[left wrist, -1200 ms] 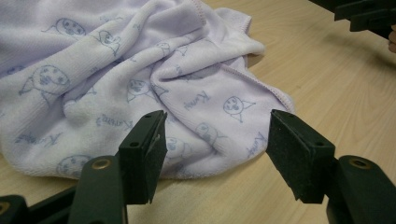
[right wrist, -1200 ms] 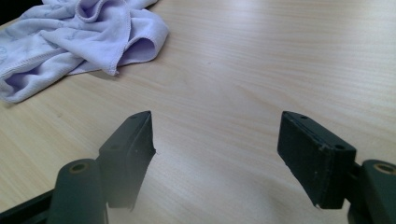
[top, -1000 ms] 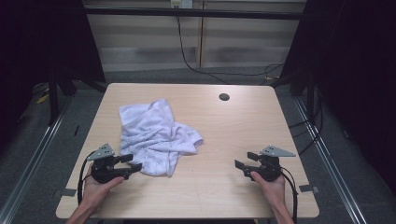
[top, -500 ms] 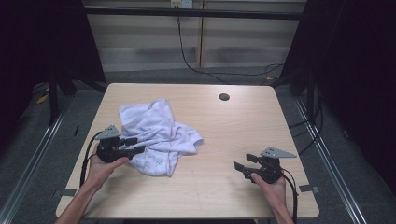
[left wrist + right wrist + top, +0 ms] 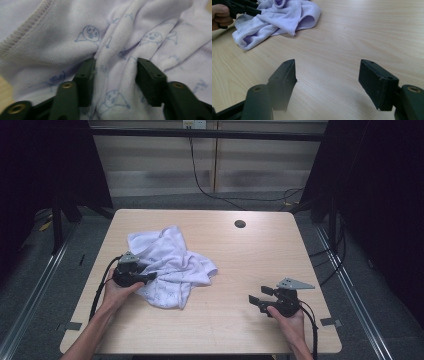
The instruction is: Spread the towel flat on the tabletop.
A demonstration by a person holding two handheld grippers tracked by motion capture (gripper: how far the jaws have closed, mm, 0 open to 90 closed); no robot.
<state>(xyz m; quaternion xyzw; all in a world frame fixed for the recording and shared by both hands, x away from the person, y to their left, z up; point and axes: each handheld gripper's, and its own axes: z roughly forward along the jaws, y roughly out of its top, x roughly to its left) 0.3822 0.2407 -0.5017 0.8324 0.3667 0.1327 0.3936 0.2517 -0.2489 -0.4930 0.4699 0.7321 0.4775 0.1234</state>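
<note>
On pale wooden table (image 5: 240, 270) — crumpled white cloth (image 5: 172, 265), dark surroundings

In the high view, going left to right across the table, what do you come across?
left gripper → crumpled white cloth → small dark hole in the tabletop → right gripper

Pale wooden table (image 5: 225, 320) — crumpled white cloth (image 5: 172, 265) lying on it.
</note>
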